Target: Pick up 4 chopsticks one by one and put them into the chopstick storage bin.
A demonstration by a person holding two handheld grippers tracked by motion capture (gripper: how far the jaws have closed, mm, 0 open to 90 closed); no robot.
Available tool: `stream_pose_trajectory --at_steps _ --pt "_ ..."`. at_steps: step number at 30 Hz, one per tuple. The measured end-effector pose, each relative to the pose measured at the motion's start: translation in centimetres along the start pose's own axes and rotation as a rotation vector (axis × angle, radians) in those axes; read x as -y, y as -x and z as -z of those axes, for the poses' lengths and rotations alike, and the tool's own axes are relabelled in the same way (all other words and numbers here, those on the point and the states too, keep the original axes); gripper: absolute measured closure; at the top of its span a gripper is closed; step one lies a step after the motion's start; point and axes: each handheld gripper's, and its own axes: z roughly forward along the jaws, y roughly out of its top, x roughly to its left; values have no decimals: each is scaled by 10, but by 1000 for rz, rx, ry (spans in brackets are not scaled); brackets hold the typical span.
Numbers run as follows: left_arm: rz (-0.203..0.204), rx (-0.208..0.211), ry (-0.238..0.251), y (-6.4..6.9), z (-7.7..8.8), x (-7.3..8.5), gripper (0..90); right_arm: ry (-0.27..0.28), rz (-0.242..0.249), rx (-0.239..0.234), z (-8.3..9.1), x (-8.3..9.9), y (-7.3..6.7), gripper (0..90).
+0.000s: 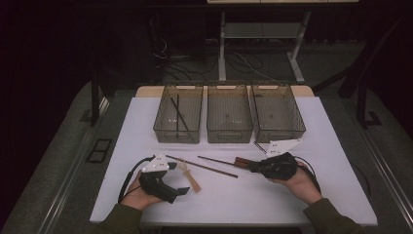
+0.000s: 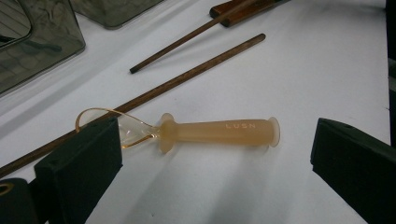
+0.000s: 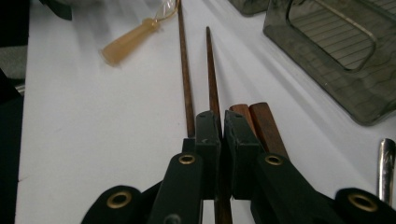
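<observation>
White tabletop (image 1: 234, 195) carries everything, with three smoke-grey see-through plastic bins (image 1: 229, 119) in a row along its far side; the left bin holds a thin dark stick.

On the near left, the left gripper (image 1: 181, 191), a black two-jaw tool held in a person's hand, lies low over the table. In the left gripper view its jaws stand wide apart with nothing between the pads. The small amber-handled spoon with a clear bowl (image 2: 219, 132) lies on the table just beyond them, closer to the left jaw. Pale raised letters on its handle read "LUSN".

On the near right, the right gripper (image 3: 222, 126), also black, is clamped almost fully together on one long dark-brown wooden chopstick (image 3: 211, 70), holding it near its thick end, as the right gripper view shows. The chopstick's point reaches out to the left across the table's middle. A second brown wooden chopstick (image 3: 185, 70) lies just beside it, apart from the pads. A reddish-brown flat wooden piece (image 3: 261, 123) sits right beside the gripper's jaws, and a shiny metal end (image 3: 385, 163) shows nearby.
</observation>
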Motion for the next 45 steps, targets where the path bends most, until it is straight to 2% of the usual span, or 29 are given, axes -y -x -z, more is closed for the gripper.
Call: stream_pose_trajectory --at_steps 7,21,32,37,40,45 --pt "1 -1 5 -1 1 0 14 55 -20 -6 10 -4 3 851" --pt "2 5 9 -1 0 0 15 125 -37 -6 28 -14 7 851" --pt "7 3 12 -1 0 0 26 202 -40 19 43 -30 15 850" --pt "1 4 14 0 -1 0 26 212 -44 43 43 -39 20 850" --pt "9 10 21 -1 -1 0 17 211 -44 60 38 -46 24 850" --pt "21 -2 28 -2 -1 1 0 207 -63 88 29 -57 29 850"
